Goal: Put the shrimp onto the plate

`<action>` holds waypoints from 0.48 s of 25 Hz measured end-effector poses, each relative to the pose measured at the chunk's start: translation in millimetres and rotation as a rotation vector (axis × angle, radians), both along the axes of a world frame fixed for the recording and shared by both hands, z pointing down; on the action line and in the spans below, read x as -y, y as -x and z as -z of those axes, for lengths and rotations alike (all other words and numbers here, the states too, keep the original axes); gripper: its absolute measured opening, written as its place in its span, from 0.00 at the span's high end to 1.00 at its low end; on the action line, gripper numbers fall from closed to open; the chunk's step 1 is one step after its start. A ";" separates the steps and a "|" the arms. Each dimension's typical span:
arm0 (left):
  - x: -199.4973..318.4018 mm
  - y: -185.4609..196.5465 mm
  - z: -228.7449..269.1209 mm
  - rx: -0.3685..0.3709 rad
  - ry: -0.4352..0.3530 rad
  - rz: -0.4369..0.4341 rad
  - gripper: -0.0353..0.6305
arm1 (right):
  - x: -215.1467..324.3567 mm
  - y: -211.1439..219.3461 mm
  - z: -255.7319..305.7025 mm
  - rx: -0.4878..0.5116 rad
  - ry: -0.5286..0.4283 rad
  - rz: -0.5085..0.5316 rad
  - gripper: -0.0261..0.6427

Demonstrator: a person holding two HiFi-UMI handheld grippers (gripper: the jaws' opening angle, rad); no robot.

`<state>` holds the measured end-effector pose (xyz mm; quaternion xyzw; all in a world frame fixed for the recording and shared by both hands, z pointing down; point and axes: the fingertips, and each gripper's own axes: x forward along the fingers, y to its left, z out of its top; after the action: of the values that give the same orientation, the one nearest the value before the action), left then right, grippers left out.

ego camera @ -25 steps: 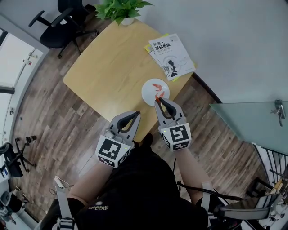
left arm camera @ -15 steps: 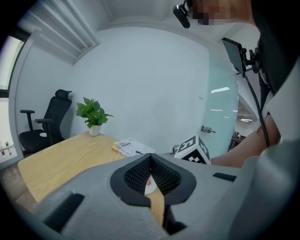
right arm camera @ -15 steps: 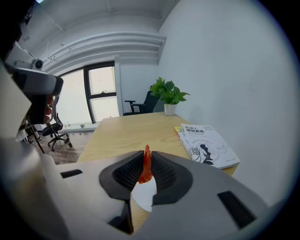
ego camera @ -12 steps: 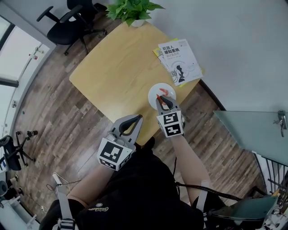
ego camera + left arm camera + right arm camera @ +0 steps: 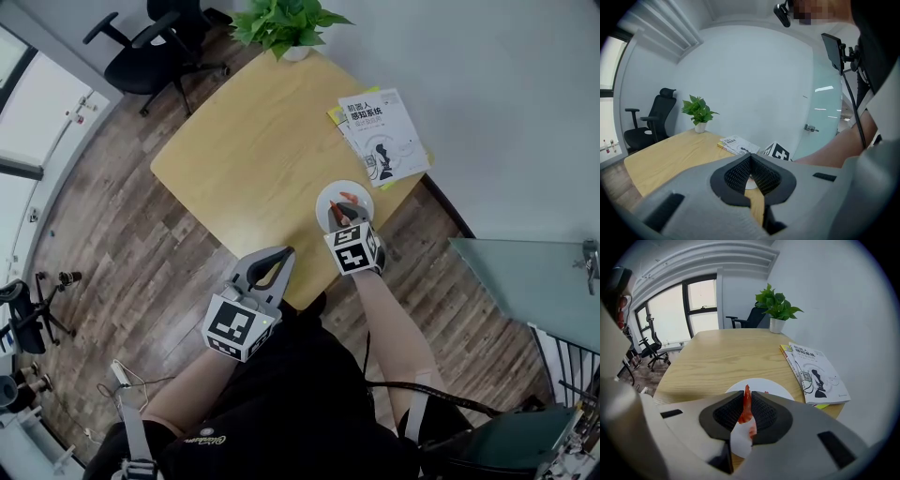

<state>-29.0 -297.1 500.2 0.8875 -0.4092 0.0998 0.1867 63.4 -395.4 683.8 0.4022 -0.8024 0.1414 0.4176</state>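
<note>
While the right gripper (image 5: 344, 212) hangs over the near rim of the plate (image 5: 330, 193), its jaws are clamped on the shrimp (image 5: 746, 409), which stands upright between the pads with its red-orange tip poking above them.

Item: shrimp. Held in the right jaws, above the plate, not lying on it.

Item: plate. White, round, on the bench (image 5: 246, 141) at the 4 o'clock edge in the head view.

Item: left gripper (image 5: 278, 253). At 6 o'clock, off the bench's near edge, well apart from the plate. Its jaws are pressed together at the tips with nothing between them.

Item: books (image 5: 384, 136). A small stack lying flat at 3 o'clock, near the plate but not touching it.

Item: potted plant (image 5: 286, 23). Green leaves in a white pot, at the bench's 12 o'clock corner.

Item: office chair (image 5: 150, 47). Black, on the wood floor (image 5: 103, 225) at 10 o'clock, clear of the bench.
</note>
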 end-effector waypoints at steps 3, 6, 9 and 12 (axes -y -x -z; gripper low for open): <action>-0.5 2.2 -3.4 0.005 0.005 -0.002 0.94 | 1.1 -0.3 -7.5 -0.022 0.015 0.007 0.89; -1.7 4.1 -7.7 0.011 0.016 -0.004 0.94 | 2.3 -0.4 -13.6 -0.040 0.027 0.012 0.89; -2.0 5.5 -9.0 0.011 0.020 -0.003 0.94 | 3.4 -0.3 -19.7 -0.056 0.040 0.018 0.89; -2.4 7.1 -10.3 0.010 0.024 -0.001 0.94 | 2.5 -0.1 -24.5 -0.072 0.055 0.022 0.89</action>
<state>-36.1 -294.7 510.5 0.8850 -0.4083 0.1091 0.1953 63.5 -397.9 708.3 0.3863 -0.7872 0.1443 0.4587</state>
